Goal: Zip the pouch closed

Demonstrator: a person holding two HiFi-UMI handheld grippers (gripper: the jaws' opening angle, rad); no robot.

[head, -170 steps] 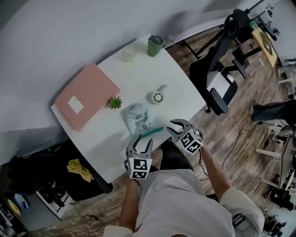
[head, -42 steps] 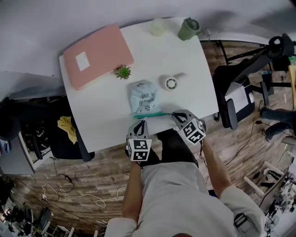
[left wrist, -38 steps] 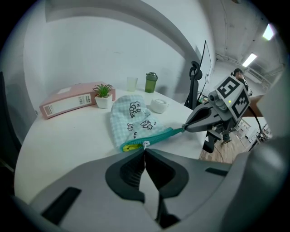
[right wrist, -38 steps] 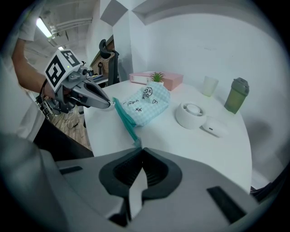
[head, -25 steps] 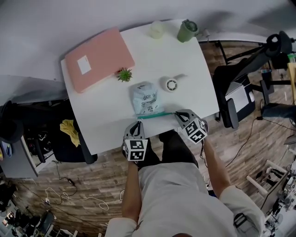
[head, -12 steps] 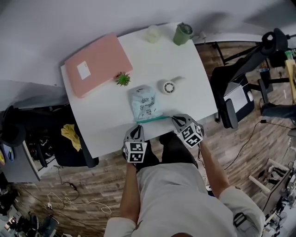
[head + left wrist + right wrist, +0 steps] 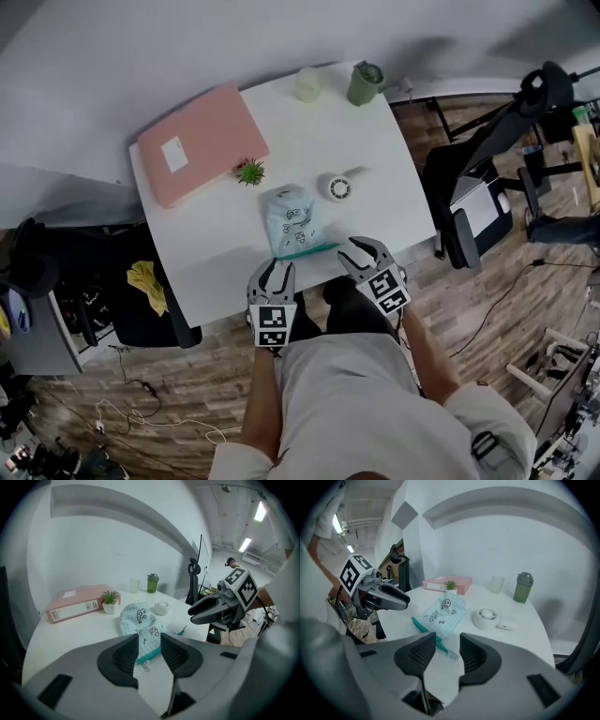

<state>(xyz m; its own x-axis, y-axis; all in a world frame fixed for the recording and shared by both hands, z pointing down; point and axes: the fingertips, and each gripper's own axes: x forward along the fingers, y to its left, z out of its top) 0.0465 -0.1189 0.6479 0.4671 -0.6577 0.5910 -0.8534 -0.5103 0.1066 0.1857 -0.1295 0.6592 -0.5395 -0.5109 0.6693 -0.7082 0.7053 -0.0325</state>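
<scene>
Working over a white table [image 7: 216, 239], with a pink ring binder [image 7: 202, 142] at 10 o'clock on it, well apart from any trouble.

Nearer, at 6 o'clock and close to the table's front edge: the pale blue printed pouch [image 7: 292, 217], lying flat with its teal zip [image 7: 307, 250] toward the person. Held by neither tool.

Left gripper [image 7: 273, 268] at 7 o'clock of the pouch, right gripper [image 7: 363, 248] at 4 o'clock. Both just off the ends of the zip, both with jaws opening and nothing between the pads, only table and pouch showing beyond the gap.

Reads as the letting-go step, with the zipping likely done. Cannot confirm full closure along the whole run from these views.

Main risk: dragging or flicking the pouch off the table, so near the edge, by catching the zip tape or fabric with a spreading finger on the way out.

Second risk: snagging what looks like the small metal pull [image 7: 146, 666] at the left end and tugging the slider back, reopening part of the run.

Safest to lift straight away from the pouch, then check both ends.
</scene>
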